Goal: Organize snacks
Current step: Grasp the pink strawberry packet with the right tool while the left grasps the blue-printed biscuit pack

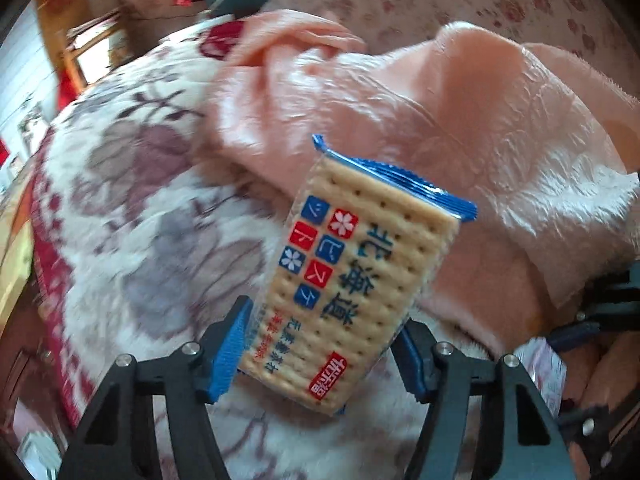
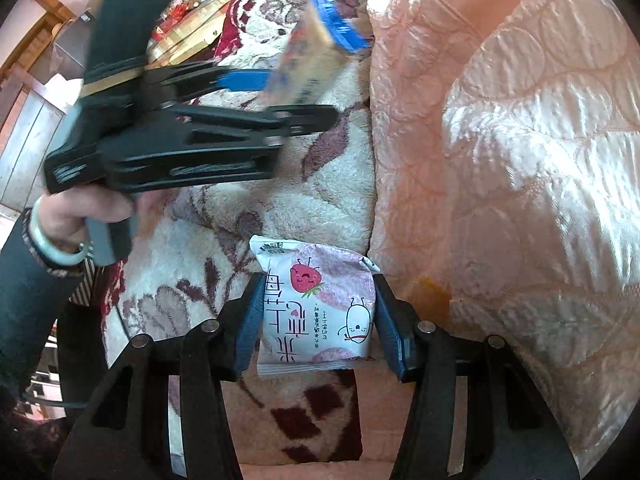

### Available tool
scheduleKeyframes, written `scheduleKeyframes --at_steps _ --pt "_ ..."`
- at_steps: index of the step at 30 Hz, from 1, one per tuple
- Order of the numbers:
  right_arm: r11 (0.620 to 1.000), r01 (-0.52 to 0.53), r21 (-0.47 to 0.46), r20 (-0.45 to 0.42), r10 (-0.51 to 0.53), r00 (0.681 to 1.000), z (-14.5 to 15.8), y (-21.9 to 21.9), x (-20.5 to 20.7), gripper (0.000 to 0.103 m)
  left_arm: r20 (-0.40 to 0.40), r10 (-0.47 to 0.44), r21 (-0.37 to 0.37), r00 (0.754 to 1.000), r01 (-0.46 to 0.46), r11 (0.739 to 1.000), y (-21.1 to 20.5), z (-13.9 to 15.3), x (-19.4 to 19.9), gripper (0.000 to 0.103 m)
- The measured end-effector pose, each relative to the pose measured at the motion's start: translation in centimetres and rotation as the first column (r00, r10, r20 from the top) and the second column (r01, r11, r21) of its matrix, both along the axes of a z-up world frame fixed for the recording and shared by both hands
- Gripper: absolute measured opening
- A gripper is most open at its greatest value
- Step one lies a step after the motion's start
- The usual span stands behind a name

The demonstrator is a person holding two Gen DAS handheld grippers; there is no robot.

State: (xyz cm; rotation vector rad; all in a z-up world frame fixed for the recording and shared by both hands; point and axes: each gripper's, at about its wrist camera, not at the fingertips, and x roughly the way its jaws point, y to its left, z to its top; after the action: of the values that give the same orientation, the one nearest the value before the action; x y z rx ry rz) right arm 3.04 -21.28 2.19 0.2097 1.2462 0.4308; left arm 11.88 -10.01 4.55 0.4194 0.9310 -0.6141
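Note:
A clear-wrapped cracker pack (image 1: 344,280) with blue crimped ends and red and blue label squares sits between the blue pads of my left gripper (image 1: 320,344). The right wrist view shows the same left gripper (image 2: 296,96) holding the cracker pack (image 2: 316,52) tilted in the air above the blanket. My right gripper (image 2: 316,320) is shut on a pink and white strawberry snack packet (image 2: 320,304), with one pad against each side. The packet stands low over the blanket, beside the quilt's edge. That packet (image 1: 544,364) also shows at the right edge of the left wrist view.
A cream fleece blanket (image 2: 280,184) with dark red flowers covers the surface. A bunched pink satin quilt (image 2: 500,160) fills the right side. A person's hand (image 2: 80,216) with a pale bangle holds the left gripper's handle. Wooden furniture (image 2: 192,36) stands at the far left.

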Motion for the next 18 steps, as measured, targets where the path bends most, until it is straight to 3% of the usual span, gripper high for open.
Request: scheduleKeyframes --at_steps 5,10,12,18 --pt "1.000 -0.002 -0.006 0.024 0.002 1.000 0.5 1.0 -0.4 0.051 -0.020 0.114 -0.059 0.993 -0.115 0.992 3.5 0.1 -0.4 0.066" --pt "1.000 -0.007 -0.001 0.041 0.007 0.999 1.2 1.7 -0.8 0.051 -0.024 0.226 -0.087 0.974 -0.227 0.970 6.4 1.3 -2.6 0.057" --pt "1.000 -0.020 -0.001 0.044 0.020 0.999 1.4 2.4 -0.9 0.051 -0.017 0.262 -0.084 0.965 -0.263 0.961 7.4 1.3 -3.6 0.022" --pt "0.997 -0.077 -0.017 0.045 0.078 0.996 1.3 4.4 -1.0 0.051 -0.077 0.344 -0.101 0.936 -0.351 0.931 10.4 0.2 -5.5 0.021"
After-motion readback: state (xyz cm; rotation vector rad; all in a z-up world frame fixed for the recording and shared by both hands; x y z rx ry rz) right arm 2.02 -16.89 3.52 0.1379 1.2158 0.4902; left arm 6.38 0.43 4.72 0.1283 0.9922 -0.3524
